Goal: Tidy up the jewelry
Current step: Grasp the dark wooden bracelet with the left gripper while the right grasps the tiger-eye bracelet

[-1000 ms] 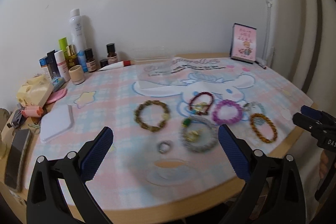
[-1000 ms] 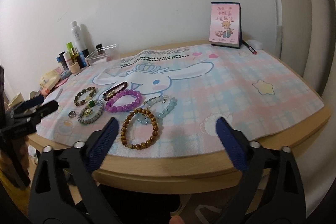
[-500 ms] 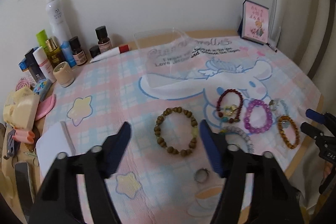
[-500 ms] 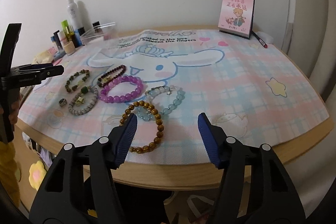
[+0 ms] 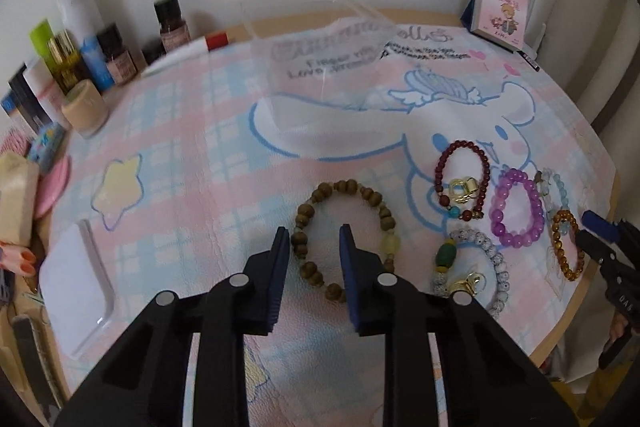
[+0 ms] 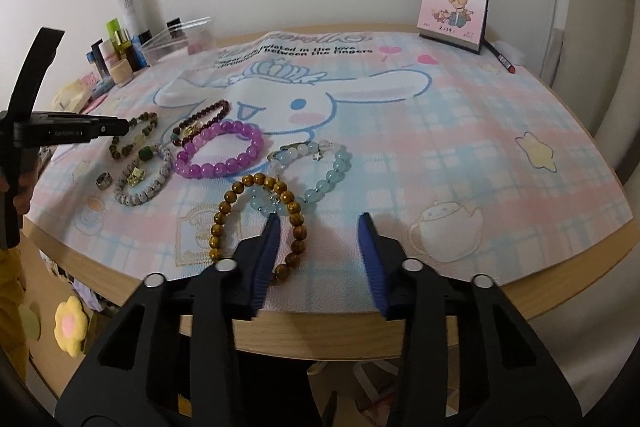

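Several bead bracelets lie on a pastel cartoon mat [image 5: 180, 155]. My left gripper [image 5: 311, 233] is open, narrowly, its jaws either side of the left arc of a brown wooden bracelet [image 5: 346, 239], also in the right wrist view [image 6: 134, 139]. Beside it lie a dark red bracelet [image 5: 462, 183], a purple one [image 5: 518, 207], a grey speckled one [image 5: 472, 275] and an amber one [image 5: 566, 243]. My right gripper [image 6: 318, 221] is open near the table's front edge, its left fingertip by the amber bracelet [image 6: 260, 219]. A pale blue bracelet [image 6: 320, 171] and a ring [image 6: 105, 180] lie nearby.
A clear plastic box [image 5: 320, 59] stands at the back of the mat. Cosmetic bottles [image 5: 76, 39] crowd the back left. A pink calendar card [image 6: 454, 3] stands at the back right with a pen [image 6: 502, 57]. A white tray [image 5: 76, 287] lies at the left.
My left gripper has moved forward and down over the brown wooden bracelet and its jaws have narrowed. My right gripper has edged toward the amber bracelet and narrowed.
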Available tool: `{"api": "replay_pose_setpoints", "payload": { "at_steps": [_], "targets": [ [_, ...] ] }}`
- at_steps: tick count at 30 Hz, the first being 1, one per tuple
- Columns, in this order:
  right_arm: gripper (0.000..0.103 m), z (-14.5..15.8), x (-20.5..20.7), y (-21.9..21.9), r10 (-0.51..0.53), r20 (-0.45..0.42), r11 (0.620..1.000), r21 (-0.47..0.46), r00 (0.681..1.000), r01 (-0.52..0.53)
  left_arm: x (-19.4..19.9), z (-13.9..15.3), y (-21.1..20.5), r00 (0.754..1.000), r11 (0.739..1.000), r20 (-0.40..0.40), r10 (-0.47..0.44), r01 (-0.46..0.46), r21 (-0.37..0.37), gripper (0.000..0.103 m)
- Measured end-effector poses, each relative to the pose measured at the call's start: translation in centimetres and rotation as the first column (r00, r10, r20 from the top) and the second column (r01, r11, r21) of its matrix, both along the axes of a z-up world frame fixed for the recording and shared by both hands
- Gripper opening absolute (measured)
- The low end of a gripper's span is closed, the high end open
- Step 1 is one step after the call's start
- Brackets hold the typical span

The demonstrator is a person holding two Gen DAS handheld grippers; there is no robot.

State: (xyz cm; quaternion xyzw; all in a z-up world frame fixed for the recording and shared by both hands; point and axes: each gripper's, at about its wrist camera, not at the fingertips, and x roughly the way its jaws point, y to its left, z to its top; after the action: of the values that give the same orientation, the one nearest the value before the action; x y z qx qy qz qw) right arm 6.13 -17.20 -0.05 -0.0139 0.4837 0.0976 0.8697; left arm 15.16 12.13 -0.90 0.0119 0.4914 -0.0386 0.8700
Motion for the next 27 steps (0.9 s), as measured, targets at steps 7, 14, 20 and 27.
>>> {"api": "replay_pose_setpoints", "payload": {
  "at_steps": [7,14,20,27],
  "targets": [
    [0.028,-0.1,0.4,0.0,0.001,-0.006,1.0,-0.02,1.0,-0.001,0.4,-0.5,0.3,1.0,1.0,-0.022,0.01,-0.01,-0.005,0.025],
    [0.013,-0.2,0.2,1.3,0.037,0.001,0.997,-0.068,0.999,-0.037,0.5,-0.5,-0.9,1.0,0.997,-0.02,0.008,-0.006,0.071,0.021],
    [0.007,-0.1,0.0,1.7,0.05,0.002,0.997,-0.064,0.999,-0.049,0.2,-0.6,-0.7,1.0,0.997,0.01,0.027,-0.028,0.069,0.009],
    [0.007,1.9,-0.5,1.9,0.06,0.065,0.998,-0.023,0.996,-0.059,-0.8,0.1,-0.2,0.997,0.999,0.058,0.042,-0.044,0.021,0.009]
  ]
}}
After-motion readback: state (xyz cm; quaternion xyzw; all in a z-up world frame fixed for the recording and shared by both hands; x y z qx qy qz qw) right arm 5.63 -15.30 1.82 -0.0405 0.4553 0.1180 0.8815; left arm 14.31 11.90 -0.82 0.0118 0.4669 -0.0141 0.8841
